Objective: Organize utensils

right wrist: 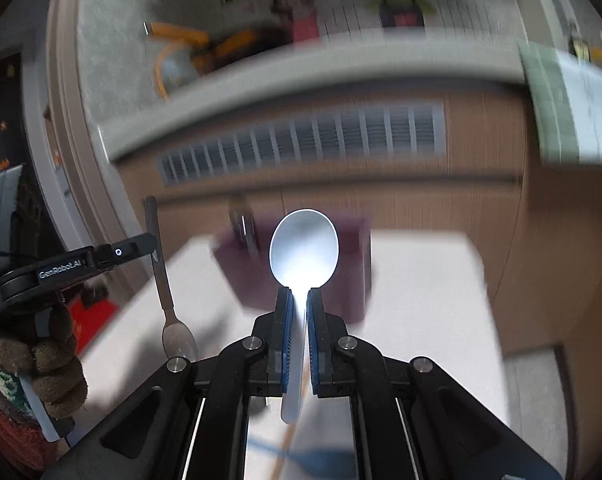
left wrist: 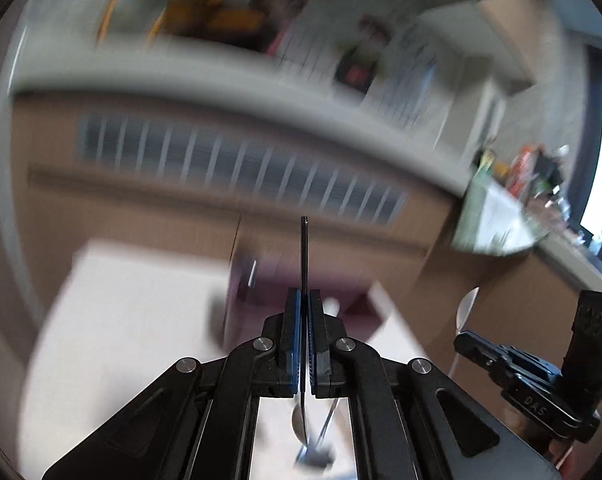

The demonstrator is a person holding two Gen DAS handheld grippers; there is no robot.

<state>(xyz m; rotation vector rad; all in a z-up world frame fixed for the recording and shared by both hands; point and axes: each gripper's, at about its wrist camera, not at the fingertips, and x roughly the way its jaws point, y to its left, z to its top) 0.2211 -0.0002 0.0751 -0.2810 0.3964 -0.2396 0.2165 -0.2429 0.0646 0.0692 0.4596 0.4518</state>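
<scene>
My left gripper [left wrist: 305, 296] is shut on a metal spoon with a dark handle [left wrist: 304, 252]. The handle points up and the bowl hangs below the pads. In the right wrist view the same left gripper [right wrist: 151, 246] holds this metal spoon [right wrist: 165, 292] above the white table's left side. My right gripper [right wrist: 299, 292] is shut on the stem of a white plastic spoon [right wrist: 304, 244], bowl upward. The left wrist view shows the right gripper [left wrist: 463, 342] and the white spoon [left wrist: 467, 308] at the right. A blurred purple box [right wrist: 353, 248] stands at the table's far edge, beyond both grippers.
The white table [right wrist: 421, 300] ends against a wooden cabinet with a slatted vent [right wrist: 301, 140] under a grey counter. A dark utensil [right wrist: 243, 224] stands in the purple box. A thin wooden stick [right wrist: 285, 440] lies on the table below the right gripper. A knitted sleeve [right wrist: 49, 360] is at left.
</scene>
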